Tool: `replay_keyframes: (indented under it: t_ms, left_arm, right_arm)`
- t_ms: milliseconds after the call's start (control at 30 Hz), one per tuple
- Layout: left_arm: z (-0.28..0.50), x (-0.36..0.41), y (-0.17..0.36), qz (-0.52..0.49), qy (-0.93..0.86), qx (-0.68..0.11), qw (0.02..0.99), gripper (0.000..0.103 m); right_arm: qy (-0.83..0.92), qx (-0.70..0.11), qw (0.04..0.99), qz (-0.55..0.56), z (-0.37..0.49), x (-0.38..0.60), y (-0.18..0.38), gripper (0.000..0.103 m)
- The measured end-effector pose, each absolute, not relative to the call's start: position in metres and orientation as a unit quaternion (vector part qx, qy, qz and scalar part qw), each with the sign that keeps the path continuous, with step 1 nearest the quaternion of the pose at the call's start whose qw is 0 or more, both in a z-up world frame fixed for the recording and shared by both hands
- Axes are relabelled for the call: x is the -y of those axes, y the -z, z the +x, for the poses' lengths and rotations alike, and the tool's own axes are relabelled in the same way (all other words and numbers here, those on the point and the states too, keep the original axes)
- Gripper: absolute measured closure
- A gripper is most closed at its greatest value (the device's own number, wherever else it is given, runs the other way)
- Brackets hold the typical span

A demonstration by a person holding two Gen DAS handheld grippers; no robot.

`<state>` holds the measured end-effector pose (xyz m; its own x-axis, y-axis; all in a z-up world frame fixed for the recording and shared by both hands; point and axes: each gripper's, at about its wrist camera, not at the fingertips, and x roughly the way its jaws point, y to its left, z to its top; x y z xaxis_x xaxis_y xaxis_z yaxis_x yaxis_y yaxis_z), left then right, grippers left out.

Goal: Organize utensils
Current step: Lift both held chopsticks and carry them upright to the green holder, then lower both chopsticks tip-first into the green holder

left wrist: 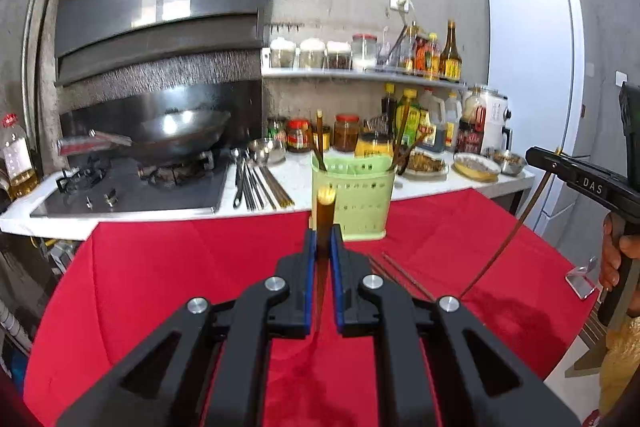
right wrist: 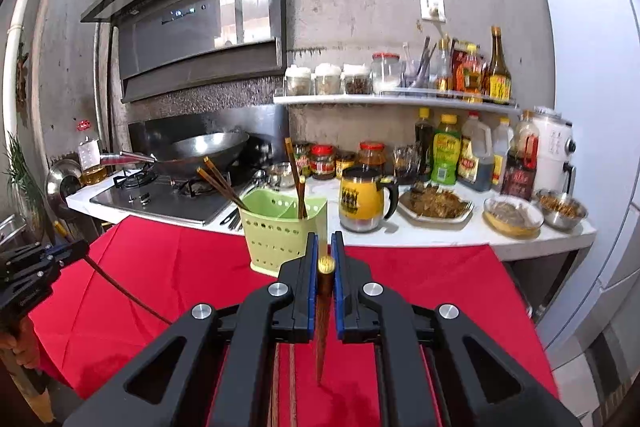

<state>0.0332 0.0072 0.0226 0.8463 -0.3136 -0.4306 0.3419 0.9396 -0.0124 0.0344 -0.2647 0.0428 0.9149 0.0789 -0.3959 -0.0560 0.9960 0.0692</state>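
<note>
1. Chopsticks: one (left wrist: pixel 325 223) clamped in the left gripper (left wrist: pixel 325 247), one (right wrist: pixel 324 315) clamped in the right gripper (right wrist: pixel 325 259).
2. Green holder (right wrist: pixel 280 231) stands mid-frame on the red cloth (right wrist: pixel 160 267), holding more chopsticks.

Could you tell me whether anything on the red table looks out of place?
Yes: two chopsticks lie loose on the red cloth beside the green holder, while the others stand inside it.
</note>
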Motion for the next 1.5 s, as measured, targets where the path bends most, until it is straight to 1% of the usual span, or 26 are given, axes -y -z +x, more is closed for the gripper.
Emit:
replay_keyframes:
  t_ms: [167, 300, 433, 633, 800, 933, 1033, 1167, 1333, 1433, 1467, 1500]
  left_arm:
    - [0.047, -0.005, -0.005, 0.035, 0.169, -0.248, 0.953, 0.096]
    - [0.047, -0.004, -0.001, 0.04, 0.167, -0.255, 0.952, 0.096]
    - [0.045, -0.004, -0.008, 0.039, 0.167, -0.247, 0.954, 0.096]
    - [0.059, 0.007, -0.041, 0.047, 0.171, -0.205, 0.963, 0.096]
    - [0.083, 0.027, -0.089, 0.042, 0.194, -0.151, 0.968, 0.096]
    - [0.114, 0.044, -0.121, 0.035, 0.206, -0.12, 0.971, 0.096]
    - [0.14, 0.054, -0.129, 0.033, 0.205, -0.113, 0.972, 0.096]
    - [0.176, 0.064, -0.123, 0.035, 0.205, -0.126, 0.97, 0.096]
    - [0.22, 0.073, -0.094, 0.036, 0.218, -0.18, 0.959, 0.096]
    - [0.232, 0.077, -0.081, 0.038, 0.222, -0.195, 0.955, 0.096]
    - [0.234, 0.076, -0.079, 0.037, 0.224, -0.199, 0.953, 0.096]
    - [0.236, 0.076, -0.077, 0.035, 0.224, -0.201, 0.953, 0.096]
  right_arm:
    - [-0.034, -0.236, 0.971, 0.019, 0.047, 0.257, -0.015, 0.096]
    - [-0.032, -0.238, 0.971, 0.006, 0.044, 0.252, -0.016, 0.096]
    - [-0.03, -0.222, 0.975, -0.012, 0.043, 0.25, -0.023, 0.096]
    - [-0.054, -0.179, 0.982, -0.005, 0.067, 0.245, -0.052, 0.096]
    - [-0.077, -0.13, 0.988, -0.021, 0.09, 0.223, -0.089, 0.096]
    - [-0.082, -0.09, 0.992, -0.034, 0.118, 0.206, -0.116, 0.096]
    - [-0.082, -0.073, 0.993, -0.032, 0.144, 0.203, -0.125, 0.096]
    - [-0.083, -0.078, 0.993, -0.017, 0.176, 0.209, -0.119, 0.096]
    - [-0.079, -0.113, 0.99, -0.022, 0.208, 0.211, -0.096, 0.096]
    - [-0.082, -0.134, 0.987, -0.023, 0.218, 0.21, -0.087, 0.094]
    - [-0.08, -0.136, 0.987, -0.024, 0.218, 0.208, -0.085, 0.093]
    - [-0.076, -0.135, 0.988, -0.028, 0.217, 0.208, -0.086, 0.082]
